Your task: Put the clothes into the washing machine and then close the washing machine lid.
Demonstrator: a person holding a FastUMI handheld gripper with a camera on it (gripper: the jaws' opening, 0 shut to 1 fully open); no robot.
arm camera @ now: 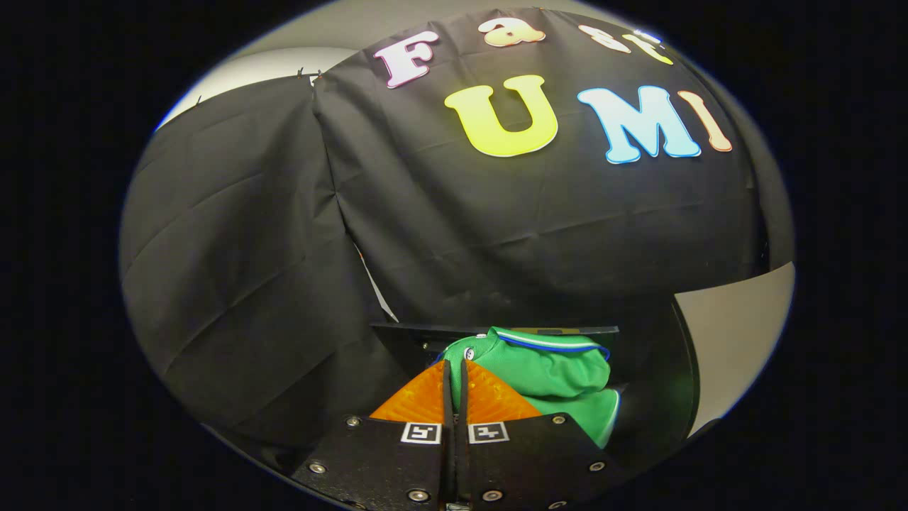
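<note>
A green polo shirt (550, 369) with a white and blue striped collar hangs bunched in front of my gripper (455, 363). The two orange fingers (415, 399) are pressed together with a fold of the shirt's fabric pinched between their tips. Most of the shirt spills out to the right of the fingers and droops past them. Behind the shirt, a dark flat edge (425, 328) runs across, too dim to tell what it is.
Black cloth (284, 248) hangs as the booth's wall all across the view ahead. A pale wall (738, 333) shows to the right, past a dark curved edge (688, 376).
</note>
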